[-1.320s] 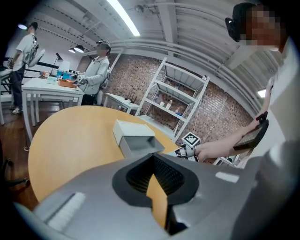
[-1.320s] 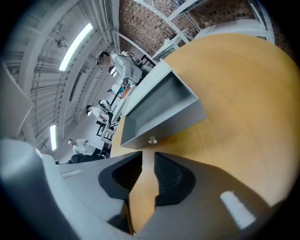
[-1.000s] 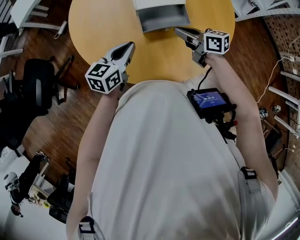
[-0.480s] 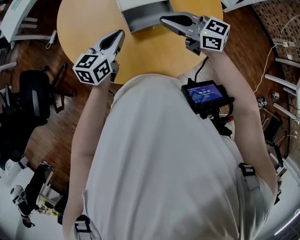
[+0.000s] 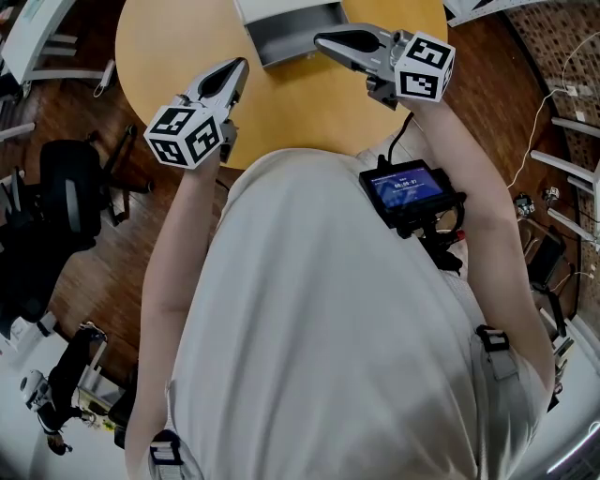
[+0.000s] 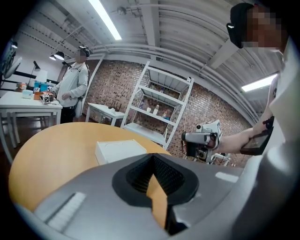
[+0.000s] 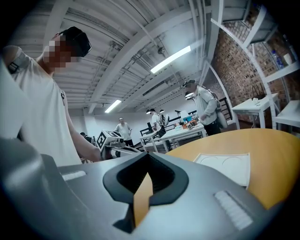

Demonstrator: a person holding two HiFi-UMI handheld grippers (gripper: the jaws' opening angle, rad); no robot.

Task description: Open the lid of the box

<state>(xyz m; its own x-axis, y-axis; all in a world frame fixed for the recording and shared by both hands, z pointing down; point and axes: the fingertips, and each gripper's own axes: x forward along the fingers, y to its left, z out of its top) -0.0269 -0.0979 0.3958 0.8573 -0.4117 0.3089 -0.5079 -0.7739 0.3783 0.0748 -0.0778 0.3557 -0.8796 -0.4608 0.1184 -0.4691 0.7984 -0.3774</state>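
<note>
A flat white box [image 5: 286, 28] lies on the round yellow table [image 5: 178, 37] at its far side, lid down. My right gripper [image 5: 323, 41] is shut and empty, and its tip hovers just off the box's near right corner. My left gripper [image 5: 236, 69] is also shut and empty, held over the table to the left of the box and nearer to me. In the left gripper view the box [image 6: 119, 151] sits beyond the closed jaw tips [image 6: 153, 155], with the right gripper [image 6: 200, 138] further right. In the right gripper view the box [image 7: 225, 168] lies right of the jaw tips [image 7: 147, 153].
A black office chair [image 5: 66, 187] stands on the wooden floor left of the table. A small screen [image 5: 405, 190] hangs at the person's chest. A white shelf rack [image 6: 159, 108] stands past the table. People stand at white desks [image 7: 187, 131] further off.
The right gripper has swung left, so its tip now sits by the box's near right corner. The left gripper has stayed about where it was. Both have stayed shut.
</note>
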